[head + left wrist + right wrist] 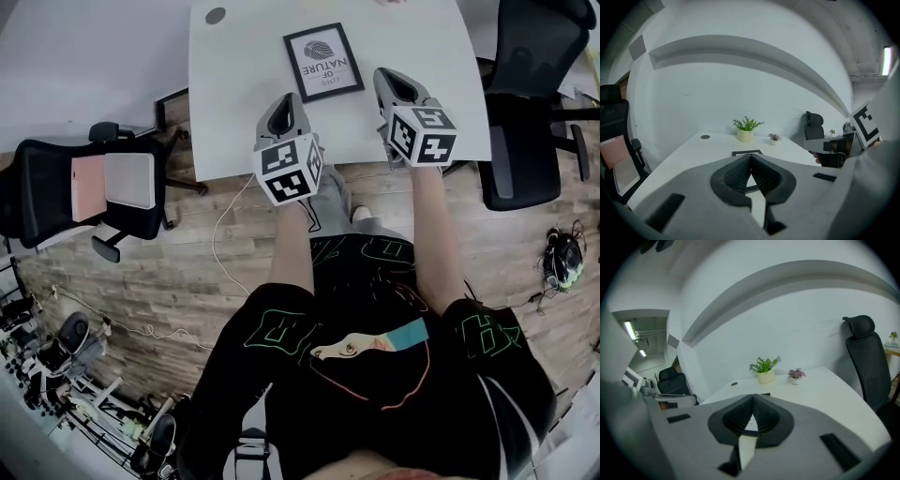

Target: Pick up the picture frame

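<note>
The picture frame lies flat on the white table, in the upper centre of the head view. It is a rectangular frame with a thin black border around a white sheet. The sheet carries a dark, fingerprint-like oval graphic and the printed words "LOVE OF NATURE", which read upside down from the head camera. The frame sits slightly turned against the table's edges, with nothing on top of it.

Both grippers hang over the near part of the table, short of the frame and not touching it. The left gripper is below and left of the frame, and the right gripper is just right of its lower corner. In the left gripper view the jaws are pressed together with nothing between them, and the frame shows as a dark strip just above their tips. The right gripper view shows the same: jaws clenched and empty.

Past the frame, at the far end of the table, stand a potted green plant and a smaller potted plant. A round grommet sits near the table's upper left corner. Black office chairs stand at left and right on the wooden floor.
</note>
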Demonstrator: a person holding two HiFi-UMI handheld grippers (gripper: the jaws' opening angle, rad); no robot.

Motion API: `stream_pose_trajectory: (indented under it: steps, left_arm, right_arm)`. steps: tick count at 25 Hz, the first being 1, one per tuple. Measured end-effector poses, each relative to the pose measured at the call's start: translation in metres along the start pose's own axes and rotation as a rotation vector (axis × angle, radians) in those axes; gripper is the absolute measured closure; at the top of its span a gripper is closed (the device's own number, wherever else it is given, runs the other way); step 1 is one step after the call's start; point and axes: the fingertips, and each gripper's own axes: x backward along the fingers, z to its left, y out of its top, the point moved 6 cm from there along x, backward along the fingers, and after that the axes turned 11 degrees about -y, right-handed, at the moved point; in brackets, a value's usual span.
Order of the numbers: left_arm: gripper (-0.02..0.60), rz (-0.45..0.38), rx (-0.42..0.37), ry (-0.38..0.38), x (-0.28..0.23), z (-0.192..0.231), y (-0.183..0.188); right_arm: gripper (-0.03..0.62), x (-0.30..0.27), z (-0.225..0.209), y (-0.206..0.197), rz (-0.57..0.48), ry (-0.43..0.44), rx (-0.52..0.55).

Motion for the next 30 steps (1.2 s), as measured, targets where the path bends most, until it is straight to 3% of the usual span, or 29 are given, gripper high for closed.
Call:
stream_pose_trajectory:
  steps: [18, 27, 30]
  left_arm:
    - [0.575, 0.214, 0.063, 0.012, -0.088, 0.047, -0.034]
    - [0.574, 0.271, 0.089, 0.0, -0.119, 0.067, -0.042]
    - [0.531, 0.284, 0.107, -0.012, -0.128, 0.071, -0.046]
  right_arm:
    - [0.589, -0.089, -0.023, -0.035, 0.191, -0.056, 0.003]
    - [0.562, -0.125, -0.019, -0.045, 0.267, -0.061, 0.05]
    - [0.541, -0.136, -0.018, -0.049, 0.299, -0.059, 0.074]
